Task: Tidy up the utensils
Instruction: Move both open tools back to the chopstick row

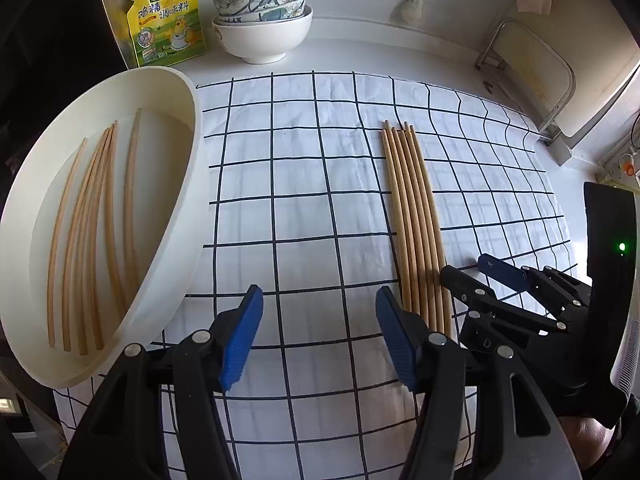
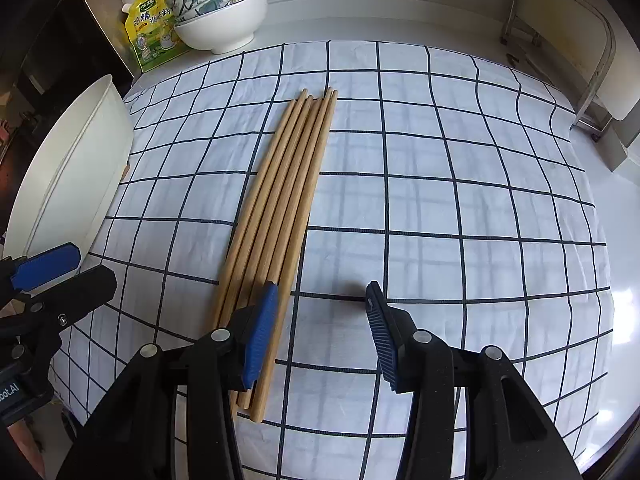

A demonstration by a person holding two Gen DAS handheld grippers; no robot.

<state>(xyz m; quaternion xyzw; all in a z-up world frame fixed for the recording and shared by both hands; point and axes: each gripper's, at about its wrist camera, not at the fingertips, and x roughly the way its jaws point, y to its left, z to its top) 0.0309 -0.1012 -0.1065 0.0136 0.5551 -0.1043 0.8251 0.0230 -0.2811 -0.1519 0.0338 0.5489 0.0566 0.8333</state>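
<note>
A: You are holding both tongs spread and gripping nothing. The left tongs (image 1: 318,336) are hovering over bare cloth, between the white oval plastic tray (image 1: 198,184) and the bundle of pale wooden chopsticks on the cloth (image 1: 416,224).

B: And the right tongs (image 2: 322,336)?

A: They are sitting at the near end of that bundle, their left pad lying over the outermost stick and their right pad over the blue-checked white tablecloth (image 2: 460,184), so the gap is mostly missing the sticks. If you are closing from here, you are likely pinching cloth, or catching only one stick.

B: What else is worrying you?

A: The sticks are touching side by side. Nudging one is probably rolling its neighbours out of line. Gripping so near the end, a stick is likely drooping and swinging on the way over.

B: And the tray?

A: It is already holding several thin wooden chopsticks (image 1: 86,240), and its near end is sitting at the edge of the desk (image 1: 360,32), so bumping it is risking a tip.
</note>
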